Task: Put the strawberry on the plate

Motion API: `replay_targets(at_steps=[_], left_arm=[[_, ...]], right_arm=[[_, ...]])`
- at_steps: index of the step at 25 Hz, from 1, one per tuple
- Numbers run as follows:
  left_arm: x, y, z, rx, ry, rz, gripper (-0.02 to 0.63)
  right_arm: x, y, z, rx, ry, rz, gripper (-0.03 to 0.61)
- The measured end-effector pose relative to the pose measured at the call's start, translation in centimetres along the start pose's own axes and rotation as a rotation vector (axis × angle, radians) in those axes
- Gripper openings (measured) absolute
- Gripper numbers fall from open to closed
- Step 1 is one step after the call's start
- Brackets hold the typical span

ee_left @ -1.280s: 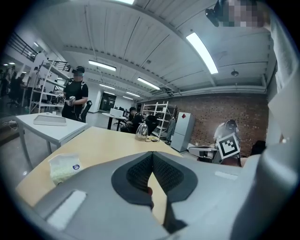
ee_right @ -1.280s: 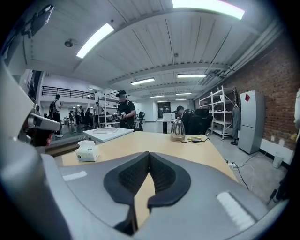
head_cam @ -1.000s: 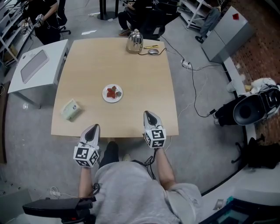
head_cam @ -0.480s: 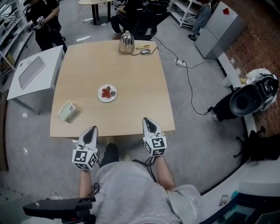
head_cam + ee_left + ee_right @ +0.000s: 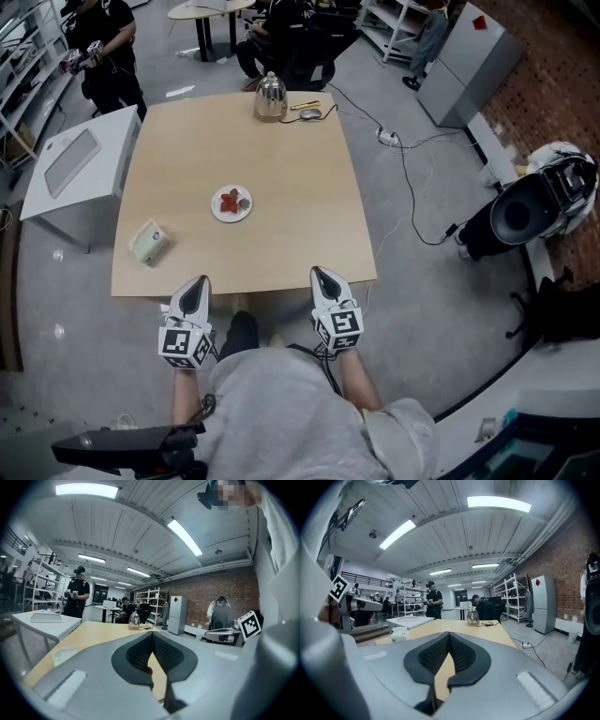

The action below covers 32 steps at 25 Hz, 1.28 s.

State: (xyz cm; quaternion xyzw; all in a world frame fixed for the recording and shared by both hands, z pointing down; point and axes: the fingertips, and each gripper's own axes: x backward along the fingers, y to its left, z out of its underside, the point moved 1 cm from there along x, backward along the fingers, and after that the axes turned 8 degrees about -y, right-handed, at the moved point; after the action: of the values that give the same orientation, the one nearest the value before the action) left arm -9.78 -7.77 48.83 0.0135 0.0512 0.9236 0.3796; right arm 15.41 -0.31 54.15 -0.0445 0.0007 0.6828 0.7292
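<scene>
Grey workshop floor [image 5: 441,309] surrounds a square, light wooden table [image 5: 291,197], seen from above. My left gripper [image 5: 199,282] and my right gripper [image 5: 320,274] hang side by side at the table's near edge, tips pointing across the top. The left one sits just outside the edge and the right one just over it.

Each gripper view shows the ribbed dark fingers [image 5: 137,652] pressed tip to tip, with nothing clamped between them: both pairs are clenched and empty.

The strawberry [image 5: 228,199] lies on the small white plate [image 5: 241,217] near the middle of the table. It is well apart from both pairs of fingers, ahead of them and roughly between their two lines, a little nearer the left gripper's. A small greyish piece [image 5: 243,200], which I cannot identify, lies on the plate touching or just beside the strawberry's right side.

A steel kettle [image 5: 270,97] stands at the far edge, with a computer mouse [image 5: 309,113] just to its right. A pale green packet [image 5: 148,242] lies near the left front corner. A white side table [image 5: 94,173] stands off the table's left side, and a person [image 5: 101,47] in dark clothes stands beyond it.
</scene>
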Motion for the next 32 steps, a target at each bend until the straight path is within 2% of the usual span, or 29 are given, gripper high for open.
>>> replay_targets(at_steps=[32], left_arm=[[0.4, -0.16, 0.73, -0.011, 0.013, 0.003, 0.02]], right_arm=[[0.53, 0.55, 0.05, -0.005, 0.0, -0.004, 0.006]])
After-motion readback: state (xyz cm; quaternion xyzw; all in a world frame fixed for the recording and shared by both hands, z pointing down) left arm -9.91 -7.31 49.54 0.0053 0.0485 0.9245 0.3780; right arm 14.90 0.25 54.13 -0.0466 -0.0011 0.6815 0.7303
